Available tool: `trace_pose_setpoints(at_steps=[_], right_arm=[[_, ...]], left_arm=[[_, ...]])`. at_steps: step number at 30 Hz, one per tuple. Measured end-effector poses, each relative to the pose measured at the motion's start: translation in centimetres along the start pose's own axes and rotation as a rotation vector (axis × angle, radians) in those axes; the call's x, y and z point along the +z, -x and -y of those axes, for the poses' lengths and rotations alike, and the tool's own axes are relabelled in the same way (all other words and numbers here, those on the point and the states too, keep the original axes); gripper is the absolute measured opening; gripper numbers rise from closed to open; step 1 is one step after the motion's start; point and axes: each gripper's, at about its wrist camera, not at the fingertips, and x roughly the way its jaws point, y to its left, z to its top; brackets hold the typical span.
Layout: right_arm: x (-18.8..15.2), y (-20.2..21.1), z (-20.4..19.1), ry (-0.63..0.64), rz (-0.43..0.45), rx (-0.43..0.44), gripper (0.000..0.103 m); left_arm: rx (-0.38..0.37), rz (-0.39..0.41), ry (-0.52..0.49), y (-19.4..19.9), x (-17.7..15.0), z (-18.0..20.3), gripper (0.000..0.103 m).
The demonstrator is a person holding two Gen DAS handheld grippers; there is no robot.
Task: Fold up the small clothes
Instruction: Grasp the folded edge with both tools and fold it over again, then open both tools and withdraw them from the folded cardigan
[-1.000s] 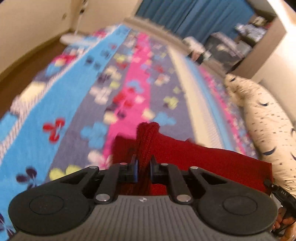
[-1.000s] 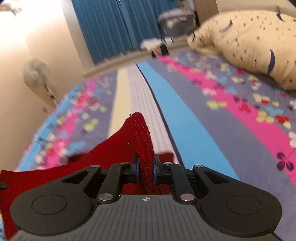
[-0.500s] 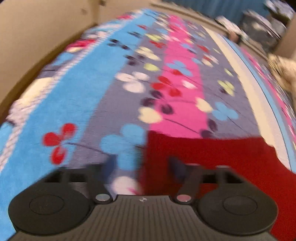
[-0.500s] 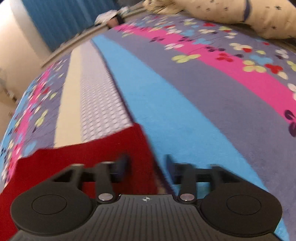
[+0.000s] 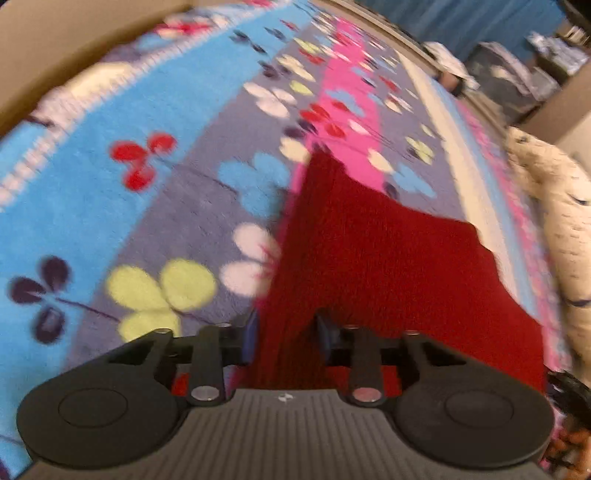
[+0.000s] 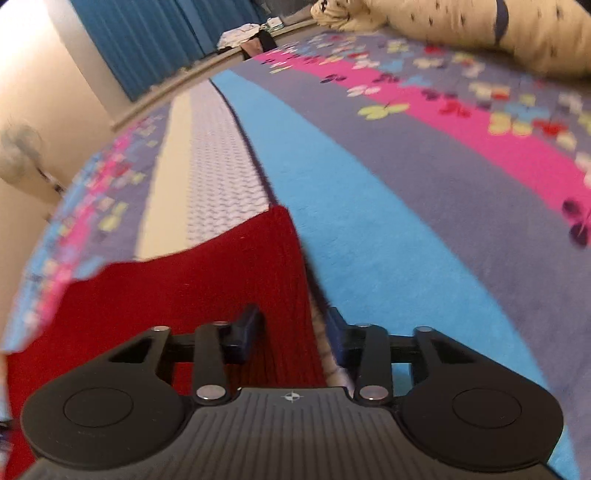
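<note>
Left black hand-held gripper (image 5: pixel 286 338) filling the bottom of its frame, fingers (image 5: pixel 250 334) spread apart and gripping nothing, the left edge of a dark red knitted garment (image 5: pixel 388 258) showing in the gap between them. Lying spread flat, that garment, running from the bottom centre up to a pointed corner at mid-frame and across to the lower right. Resting beneath it, a fleecy bed blanket (image 5: pixel 155 184) striped in blue, grey and pink with clover-shaped flower prints, taking up the left and upper parts of the frame. Sitting at the right edge, a cream pillow with small dark marks (image 5: pixel 554 206); hanging along the top right, blue curtains (image 5: pixel 461 22), blurred.

Right black hand-held gripper (image 6: pixel 293 338) likewise released, fingers (image 6: pixel 246 334) wide apart, straddling the right edge of the dark red knitted garment (image 6: pixel 184 295), which is covering the lower left of this frame with a corner at centre. Stretching away to the right and upward, the bed blanket (image 6: pixel 388 221) with its broad blue and pink stripes. Lying in the upper right corner, the cream pillow (image 6: pixel 480 33); hanging at upper left, the blue curtains (image 6: pixel 155 40).
</note>
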Motion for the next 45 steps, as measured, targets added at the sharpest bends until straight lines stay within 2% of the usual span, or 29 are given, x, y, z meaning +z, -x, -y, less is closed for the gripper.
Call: trace_pose_setpoints(at_steps=[1, 2, 3, 5, 6, 7, 8, 10, 11, 13, 14, 16, 17, 19, 22, 23, 25, 29, 33, 37, 40, 45], right_arm=[[0.2, -0.2, -0.3, 0.006, 0.014, -0.024, 0.04], [0.3, -0.3, -0.4, 0.008, 0.02, -0.042, 0.041], [0.5, -0.4, -0.5, 0.011, 0.02, -0.061, 0.047], [1.0, 0.5, -0.2, -0.003, 0.024, -0.113, 0.053], [1.1, 1.4, -0.1, -0.009, 0.034, -0.124, 0.055], [1.1, 2.9, 0.0, -0.012, 0.055, -0.127, 0.056], [1.1, 4.2, 0.0, -0.006, 0.069, -0.126, 0.059], [0.3, 7.7, -0.1, -0.005, 0.077, -0.08, 0.07], [-0.5, 9.7, -0.1, -0.011, 0.067, -0.04, 0.074], [-2.5, 12.6, -0.9, 0.015, 0.039, 0.024, 0.075], [-4.0, 14.2, -1.7, 0.049, 0.054, 0.04, 0.075], [-7.0, 16.2, -3.7, 0.159, 0.117, 0.036, 0.075], [-8.4, 16.2, -4.5, 0.207, 0.113, 0.042, 0.075], [-10.5, 14.4, -5.2, 0.25, 0.052, 0.032, 0.073], [-13.0, 9.5, -4.0, 0.235, -0.084, -0.06, 0.073], [-13.3, 9.5, -4.0, 0.241, -0.071, -0.063, 0.074], [-12.9, 11.3, -4.9, 0.28, -0.075, -0.073, 0.074], [-12.4, 18.5, -5.3, 0.245, -0.054, 0.021, 0.076], [-13.3, 26.7, -5.8, 0.231, -0.023, 0.13, 0.082], [-15.4, 33.0, -6.1, 0.21, 0.025, 0.156, 0.089], [-17.3, 34.8, -6.3, 0.256, 0.051, 0.156, 0.089], [-18.8, 36.4, -6.5, 0.268, 0.072, 0.168, 0.089]], left_arm=[[0.042, 0.015, -0.011, 0.1, 0.0, 0.2, 0.035], [0.053, 0.012, -0.013, -0.1, 0.1, 0.1, 0.037], [0.052, 0.006, -0.008, 0.0, 0.2, -0.2, 0.04], [0.074, 0.014, -0.019, 0.5, 0.4, -0.3, 0.059], [0.096, 0.029, -0.037, 1.0, 0.3, -0.1, 0.066], [0.131, 0.042, -0.054, 1.7, 0.2, 0.2, 0.078], [0.167, 0.05, -0.067, 2.4, 0.0, 0.3, 0.085], [0.181, 0.071, -0.131, 4.4, -0.8, 1.1, 0.089], [0.187, 0.074, -0.153, 5.4, -1.3, 1.4, 0.096], [0.26, 0.096, -0.174, 7.3, -2.9, 2.5, 0.102], [0.298, 0.108, -0.174, 8.2, -3.9, 3.1, 0.103], [0.274, 0.111, -0.201, 9.7, -5.9, 4.3, 0.103], [0.261, 0.111, -0.217, 10.0, -6.8, 4.8, 0.103], [0.299, 0.082, -0.238, 9.0, -8.8, 5.3, 0.103], [0.417, -0.03, -0.299, 5.1, -11.4, 4.1, 0.103], [0.411, -0.039, -0.295, 5.2, -11.9, 3.8, 0.103], [0.39, -0.016, -0.305, 7.7, -12.9, 3.7, 0.103], [0.398, 0.039, -0.343, 13.9, -14.9, 5.0, 0.103], [0.319, 0.028, -0.299, 20.6, -17.4, 7.4, 0.103], [0.257, 0.05, -0.315, 24.2, -20.7, 9.6, 0.103], [0.261, 0.048, -0.352, 25.0, -22.7, 10.3, 0.103], [0.238, 0.06, -0.348, 26.5, -24.3, 10.1, 0.103]])
